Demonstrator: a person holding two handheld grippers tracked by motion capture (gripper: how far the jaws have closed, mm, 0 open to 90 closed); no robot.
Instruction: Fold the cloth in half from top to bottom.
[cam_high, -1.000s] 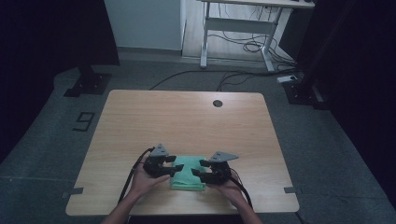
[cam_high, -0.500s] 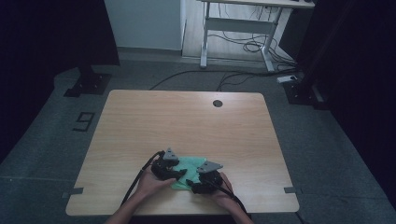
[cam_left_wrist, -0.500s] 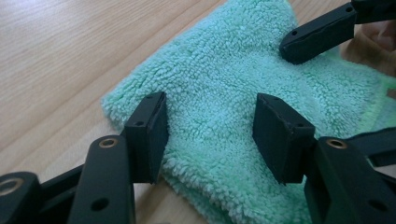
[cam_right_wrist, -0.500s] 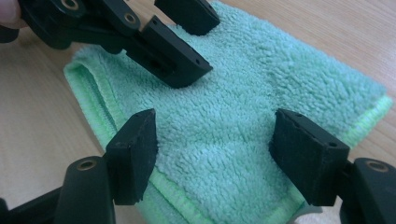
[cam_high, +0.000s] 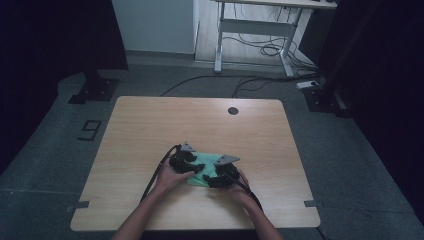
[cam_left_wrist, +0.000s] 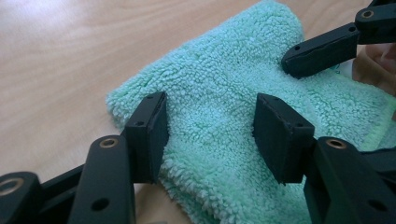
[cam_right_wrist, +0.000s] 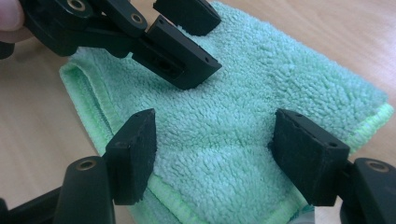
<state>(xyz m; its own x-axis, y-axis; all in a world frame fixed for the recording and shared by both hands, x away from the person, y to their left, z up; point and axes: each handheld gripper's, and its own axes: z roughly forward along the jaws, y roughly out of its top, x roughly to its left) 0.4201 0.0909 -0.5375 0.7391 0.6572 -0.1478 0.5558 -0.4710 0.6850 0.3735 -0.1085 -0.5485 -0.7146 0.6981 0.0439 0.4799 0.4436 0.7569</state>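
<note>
Over the folded green cloth (cam_left_wrist: 219, 116), at the near edge of the table, I have both grippers down close together. My left gripper (cam_left_wrist: 210, 128) has its jaws spread apart, straddling a band of the terry pile, with the pads low against the fabric; nothing is pinched between them. In that same left gripper view the other tool's black jaw comes in from about two o'clock and rests on the cloth's upper part.

My right gripper (cam_right_wrist: 215, 149) is likewise spread wide, one pad at nine o'clock and the other at three o'clock of the cloth's middle, holding nothing. In the right gripper view the left tool's jaws reach in from eleven o'clock, just above the pile, and the cloth's stitched hem shows along the near and left edges, with layers stacked there.

From the high view, the left gripper (cam_high: 186, 161) sits at the cloth's (cam_high: 202, 170) ten o'clock side and the right gripper (cam_high: 220, 175) at its four o'clock side, each held in a hand, with forearms entering from six o'clock. Black cable trails off the left tool toward seven o'clock. The wooden table (cam_high: 150, 125) is otherwise bare apart from a dark round grommet (cam_high: 232, 110) at twelve o'clock. Beyond it lies grey floor with a white desk frame (cam_high: 250, 30) and loose cables at one o'clock.
</note>
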